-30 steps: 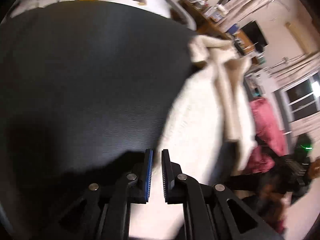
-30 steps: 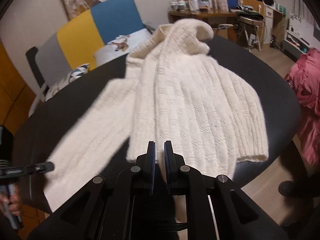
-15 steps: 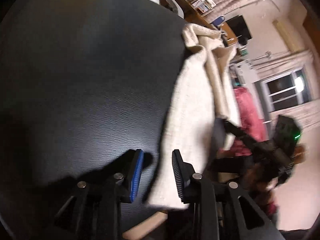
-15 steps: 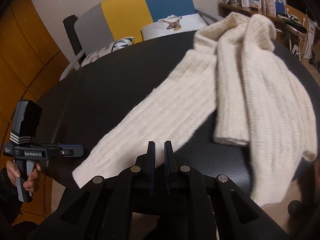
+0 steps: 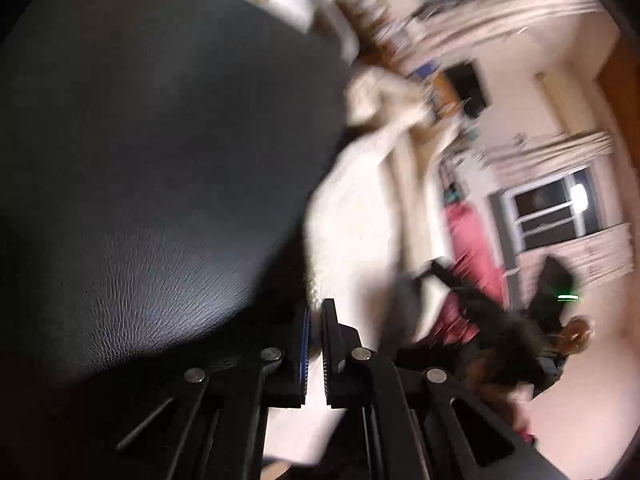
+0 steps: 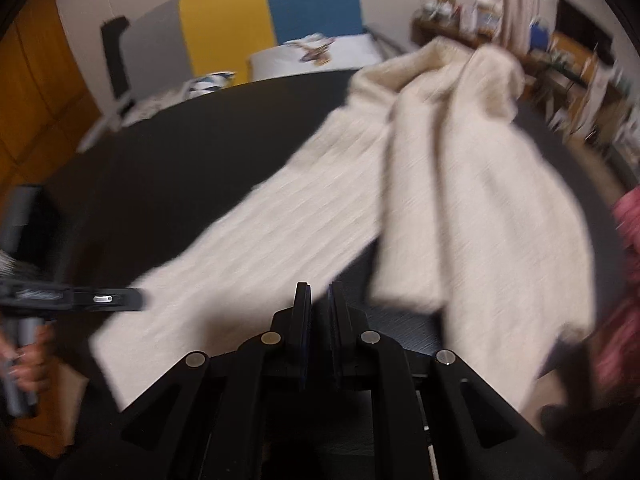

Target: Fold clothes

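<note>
A cream knitted sweater (image 6: 460, 200) lies on the round black table (image 6: 180, 168), its body bunched at the right. One long sleeve (image 6: 260, 248) stretches toward the near left edge. In the left wrist view my left gripper (image 5: 316, 316) is closing on the sleeve's cuff (image 5: 320, 292); cream knit shows between its pads. The right wrist view shows that same left gripper (image 6: 138, 300), held in a hand (image 6: 28, 360), with its tip at the cuff. My right gripper (image 6: 319, 300) hovers shut over the sleeve's near edge with nothing in it. Both views are blurred.
Behind the table stand a chair with grey, yellow and blue panels (image 6: 272, 20) and a white cushion (image 6: 316, 52). A cluttered desk (image 6: 460, 12) lines the far right wall. A pink cloth (image 5: 472, 240) lies off the table's right side. The table's near rim is close below both grippers.
My left jaws stood wide open half a second ago and have now closed on the cuff. The right gripper swung left from the sweater's body to the sleeve and stayed shut.
</note>
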`<state>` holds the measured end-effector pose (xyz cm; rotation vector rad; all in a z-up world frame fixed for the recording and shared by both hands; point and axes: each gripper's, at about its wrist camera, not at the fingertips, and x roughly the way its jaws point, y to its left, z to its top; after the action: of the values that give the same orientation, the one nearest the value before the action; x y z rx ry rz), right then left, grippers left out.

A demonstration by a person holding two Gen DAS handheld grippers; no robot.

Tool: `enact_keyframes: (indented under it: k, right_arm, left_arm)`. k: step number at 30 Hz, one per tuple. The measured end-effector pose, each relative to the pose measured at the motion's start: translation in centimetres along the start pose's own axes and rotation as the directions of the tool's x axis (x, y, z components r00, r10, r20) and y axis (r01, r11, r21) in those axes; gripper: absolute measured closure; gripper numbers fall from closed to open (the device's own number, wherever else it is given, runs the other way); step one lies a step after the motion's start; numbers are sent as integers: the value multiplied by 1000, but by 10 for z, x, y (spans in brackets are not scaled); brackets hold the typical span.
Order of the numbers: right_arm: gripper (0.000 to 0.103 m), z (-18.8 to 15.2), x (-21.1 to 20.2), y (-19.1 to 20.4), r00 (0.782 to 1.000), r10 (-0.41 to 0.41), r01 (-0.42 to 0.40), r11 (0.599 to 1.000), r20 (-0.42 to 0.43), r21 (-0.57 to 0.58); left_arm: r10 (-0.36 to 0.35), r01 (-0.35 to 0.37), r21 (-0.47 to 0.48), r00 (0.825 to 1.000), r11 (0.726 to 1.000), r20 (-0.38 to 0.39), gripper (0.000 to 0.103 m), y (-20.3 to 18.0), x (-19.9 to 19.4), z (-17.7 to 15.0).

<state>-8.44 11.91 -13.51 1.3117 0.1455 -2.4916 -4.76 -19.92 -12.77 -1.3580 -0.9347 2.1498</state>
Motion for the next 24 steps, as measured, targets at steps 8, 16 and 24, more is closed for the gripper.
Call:
enact_keyframes:
  k: [8,16,24]
  right_arm:
    - [93,13,30,-44,983,-166,169,985,-76,35]
    - [64,12,7,-55,1000,-29,28,997,4,72]
    - [49,30,55,-11,978,-201,183,959,-62,-218]
  left_arm:
    - [244,-243,-23,961,970,130,99,21,-51,35]
    - [252,-248,-118,968,962,21,98,57,-10,27]
    - [354,-354,26,935,935,1,95,38,-4,26]
